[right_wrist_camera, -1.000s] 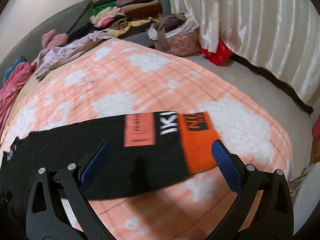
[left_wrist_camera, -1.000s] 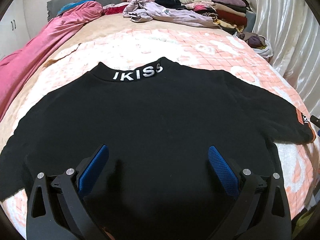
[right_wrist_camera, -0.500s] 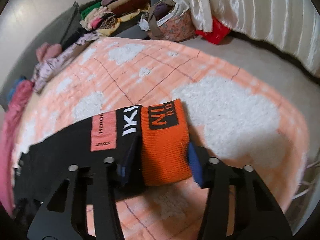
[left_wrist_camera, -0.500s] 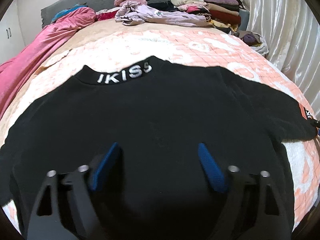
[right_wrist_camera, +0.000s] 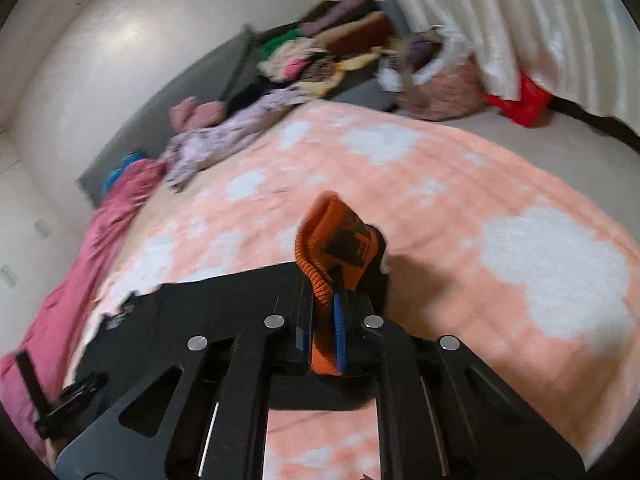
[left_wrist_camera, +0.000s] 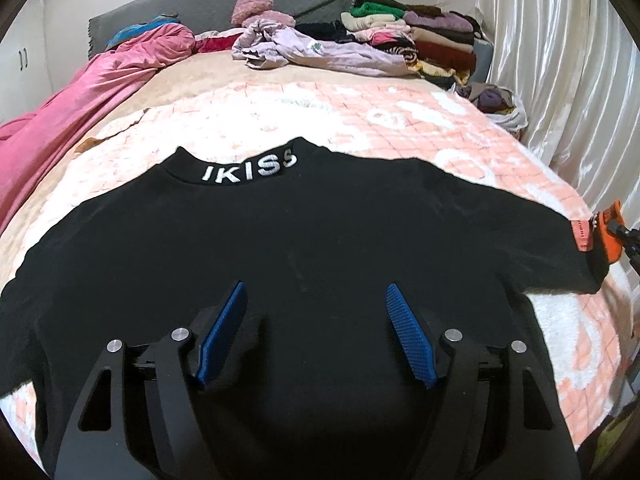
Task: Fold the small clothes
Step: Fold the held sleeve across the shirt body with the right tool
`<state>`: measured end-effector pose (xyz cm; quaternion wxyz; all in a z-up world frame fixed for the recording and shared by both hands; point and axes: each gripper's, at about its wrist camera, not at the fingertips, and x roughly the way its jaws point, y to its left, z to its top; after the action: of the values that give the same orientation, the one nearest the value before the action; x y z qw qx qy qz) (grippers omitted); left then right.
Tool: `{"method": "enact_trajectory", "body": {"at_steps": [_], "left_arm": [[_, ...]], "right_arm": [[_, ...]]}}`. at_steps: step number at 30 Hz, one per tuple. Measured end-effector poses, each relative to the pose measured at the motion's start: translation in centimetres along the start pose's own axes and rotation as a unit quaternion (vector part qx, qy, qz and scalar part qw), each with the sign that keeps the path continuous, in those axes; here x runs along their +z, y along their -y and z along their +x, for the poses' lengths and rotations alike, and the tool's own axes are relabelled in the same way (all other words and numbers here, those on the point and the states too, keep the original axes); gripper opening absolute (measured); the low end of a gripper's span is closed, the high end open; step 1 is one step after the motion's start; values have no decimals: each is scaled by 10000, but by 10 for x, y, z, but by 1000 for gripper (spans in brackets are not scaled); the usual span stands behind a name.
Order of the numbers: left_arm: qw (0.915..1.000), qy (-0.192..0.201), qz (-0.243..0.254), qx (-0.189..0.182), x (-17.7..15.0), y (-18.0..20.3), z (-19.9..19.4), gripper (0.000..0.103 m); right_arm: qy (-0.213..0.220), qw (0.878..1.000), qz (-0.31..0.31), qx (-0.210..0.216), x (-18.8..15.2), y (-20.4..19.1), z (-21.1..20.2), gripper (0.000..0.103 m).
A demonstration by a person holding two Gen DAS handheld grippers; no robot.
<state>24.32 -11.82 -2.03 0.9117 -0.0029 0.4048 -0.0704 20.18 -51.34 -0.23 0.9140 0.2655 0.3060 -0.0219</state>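
Note:
A black sweater (left_wrist_camera: 280, 240) with a white "IKISS" collar lies spread flat on the bed, back up, sleeves out to both sides. My left gripper (left_wrist_camera: 316, 328) is open, its blue pads wide apart low over the sweater's lower body. My right gripper (right_wrist_camera: 324, 312) is shut on the orange cuff (right_wrist_camera: 336, 240) of the sweater's right sleeve and holds it raised off the blanket. That cuff and the right gripper's tip also show at the far right of the left wrist view (left_wrist_camera: 608, 232).
An orange and white blanket (left_wrist_camera: 360, 120) covers the bed. A pink quilt (left_wrist_camera: 80, 96) lies along the left. Loose clothes (left_wrist_camera: 304, 48) and a folded stack (left_wrist_camera: 420, 40) sit at the headboard. A bag of clothes (right_wrist_camera: 440, 84) and curtains (right_wrist_camera: 520, 20) stand to the right.
My right gripper closed on the orange cuff and lifted it off the blanket. My left gripper narrowed slightly, stayed open and shifted a little forward over the sweater.

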Motion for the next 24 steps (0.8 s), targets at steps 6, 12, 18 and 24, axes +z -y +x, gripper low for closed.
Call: {"method": "enact_trajectory", "body": {"at_steps": [6, 12, 18, 24], "left_arm": [[9999, 75, -119, -25, -1, -11, -16, 70], [9995, 107, -287, 29, -4, -33, -28, 70], [9988, 165, -449, 100, -9, -57, -38, 70], [9978, 153, -633, 81, -18, -76, -37, 70]], "right_arm": [[-209, 9942, -712, 782, -8, -75, 13, 4], [-543, 9724, -1515, 1689, -26, -171, 25, 4], [-925, 9435, -1972, 2498, -49, -250, 42, 4], [-1243, 9236, -2217, 2870, -73, -290, 63, 4]]}}
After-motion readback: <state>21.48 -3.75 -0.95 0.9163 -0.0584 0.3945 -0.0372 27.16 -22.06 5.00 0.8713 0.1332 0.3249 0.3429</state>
